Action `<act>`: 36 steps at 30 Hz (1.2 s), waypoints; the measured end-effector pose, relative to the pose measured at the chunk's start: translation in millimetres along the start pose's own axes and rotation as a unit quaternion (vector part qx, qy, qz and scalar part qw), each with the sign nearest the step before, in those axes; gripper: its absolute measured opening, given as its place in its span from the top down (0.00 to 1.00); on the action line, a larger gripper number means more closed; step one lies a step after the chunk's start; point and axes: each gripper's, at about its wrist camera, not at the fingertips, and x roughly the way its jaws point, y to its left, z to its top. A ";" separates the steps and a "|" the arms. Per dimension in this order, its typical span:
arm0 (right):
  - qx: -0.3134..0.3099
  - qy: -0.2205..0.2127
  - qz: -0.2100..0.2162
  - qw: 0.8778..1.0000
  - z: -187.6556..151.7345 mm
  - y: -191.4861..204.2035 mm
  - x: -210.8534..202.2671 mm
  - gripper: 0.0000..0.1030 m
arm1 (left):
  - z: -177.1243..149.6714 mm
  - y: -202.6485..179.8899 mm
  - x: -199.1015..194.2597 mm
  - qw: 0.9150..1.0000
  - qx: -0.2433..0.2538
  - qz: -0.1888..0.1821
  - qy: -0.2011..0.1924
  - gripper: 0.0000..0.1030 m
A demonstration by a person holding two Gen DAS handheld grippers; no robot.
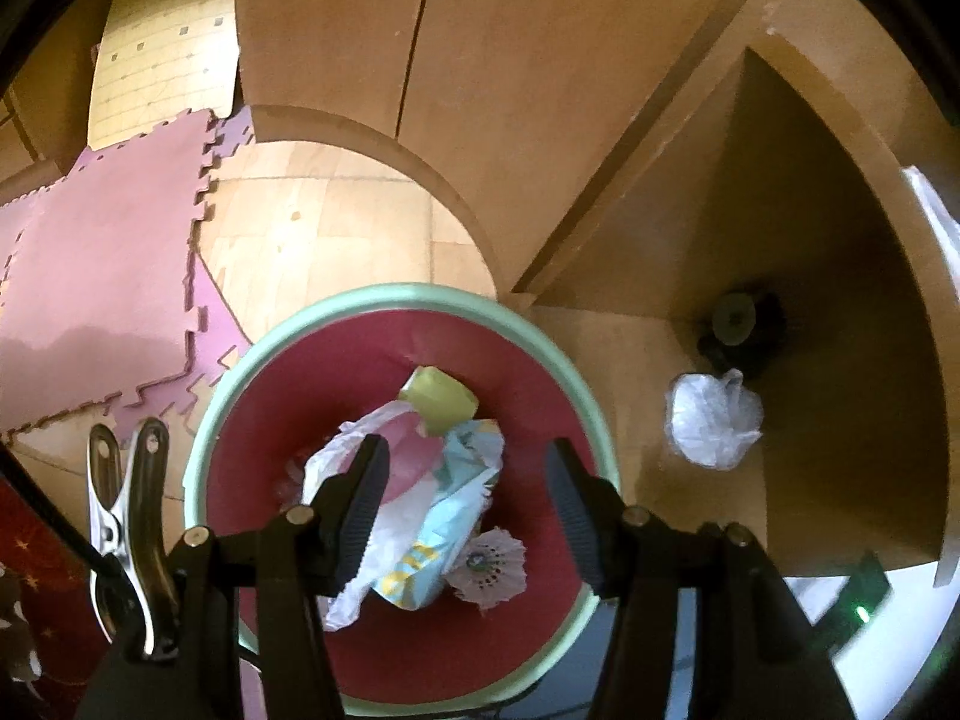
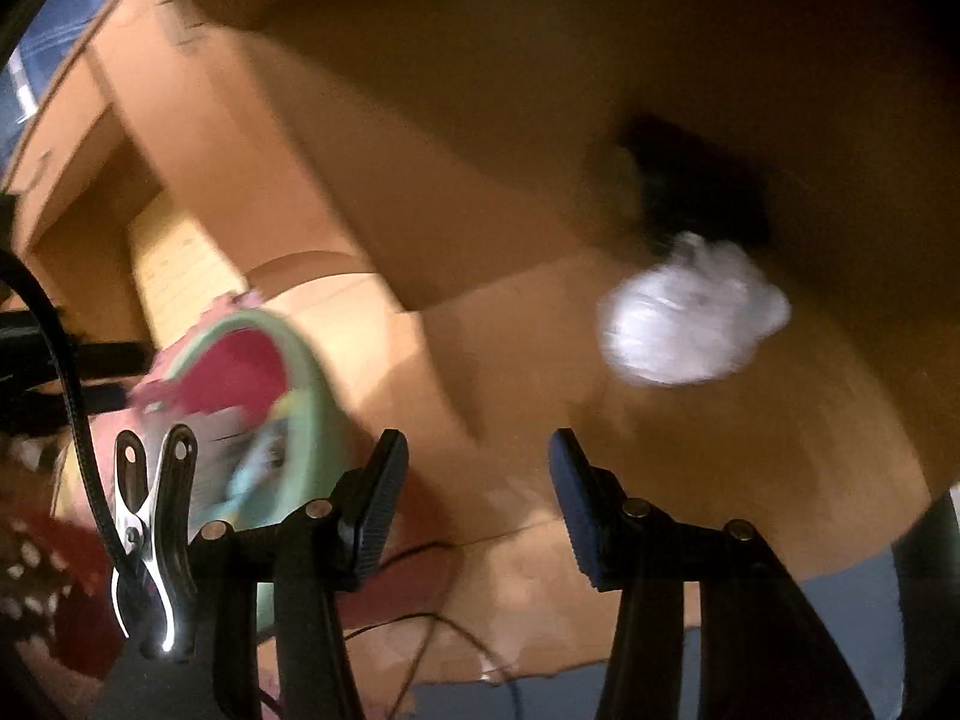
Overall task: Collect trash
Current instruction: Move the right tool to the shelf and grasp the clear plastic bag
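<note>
Some crumpled wrappers (image 1: 420, 504) already sit in our round red bin with the green rim (image 1: 207, 414), but one white scrunched plastic bag (image 2: 690, 315) waits on the wooden floor (both tongs, left gripper (image 1: 465, 516) and right gripper (image 2: 474, 510), hang apart, empty).

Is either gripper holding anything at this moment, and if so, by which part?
Nothing is held. The left gripper hangs open over the trash bin; the right gripper is open, its jaws empty, short of the crumpled white plastic bag.

Crinkled plastic bag (image 1: 714, 420); matt wood floor (image 1: 336, 228); ribbed fingers (image 1: 360, 504).
</note>
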 end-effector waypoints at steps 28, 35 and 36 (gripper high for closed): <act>0.077 0.074 -0.103 0.989 37.4 -137.9 106.2 0.87 | -14.9 -51.7 14.4 0.998 0.068 -0.012 0.009 0.45; 0.068 0.077 -0.060 0.993 17.2 -137.9 79.8 0.91 | -20.5 -69.9 15.6 0.996 0.092 -0.016 0.002 0.45; 0.070 0.076 -0.054 0.993 12.7 -136.0 71.2 0.91 | -21.4 -72.6 15.8 0.995 0.095 -0.018 0.003 0.45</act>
